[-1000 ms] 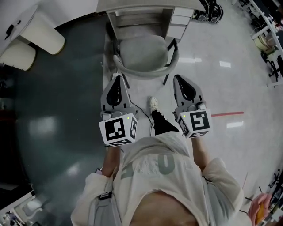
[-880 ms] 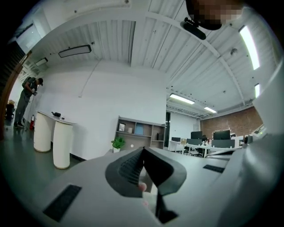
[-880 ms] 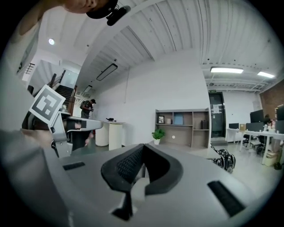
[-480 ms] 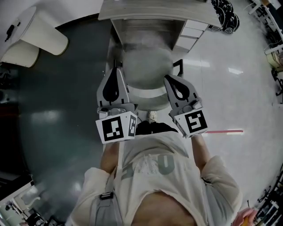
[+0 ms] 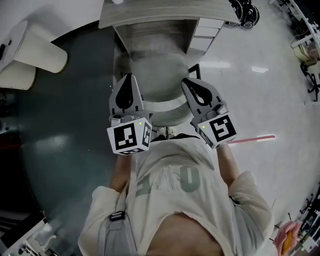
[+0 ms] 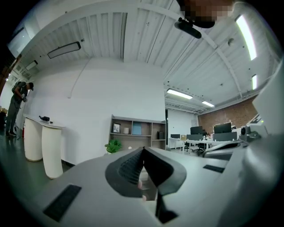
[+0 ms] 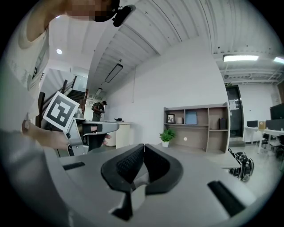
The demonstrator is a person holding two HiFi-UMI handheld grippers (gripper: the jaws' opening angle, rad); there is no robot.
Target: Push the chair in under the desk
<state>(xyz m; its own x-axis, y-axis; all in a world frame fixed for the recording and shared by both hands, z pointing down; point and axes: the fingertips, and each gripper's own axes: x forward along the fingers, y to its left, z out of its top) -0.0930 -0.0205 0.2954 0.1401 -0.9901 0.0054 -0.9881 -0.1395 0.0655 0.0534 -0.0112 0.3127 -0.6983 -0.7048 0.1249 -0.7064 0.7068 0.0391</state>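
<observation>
The chair (image 5: 161,70) now sits further under the desk (image 5: 160,15). The left gripper (image 5: 129,76) and right gripper (image 5: 186,81), jaws together and empty, seemingly touch its back.

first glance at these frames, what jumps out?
In the middle of the head view, two grippers with black-and-white marker cubes dominate. The left gripper and right gripper, both shut and empty, flank the back of a grey chair. The chair stands right at the opening of the desk along the top edge.
</observation>
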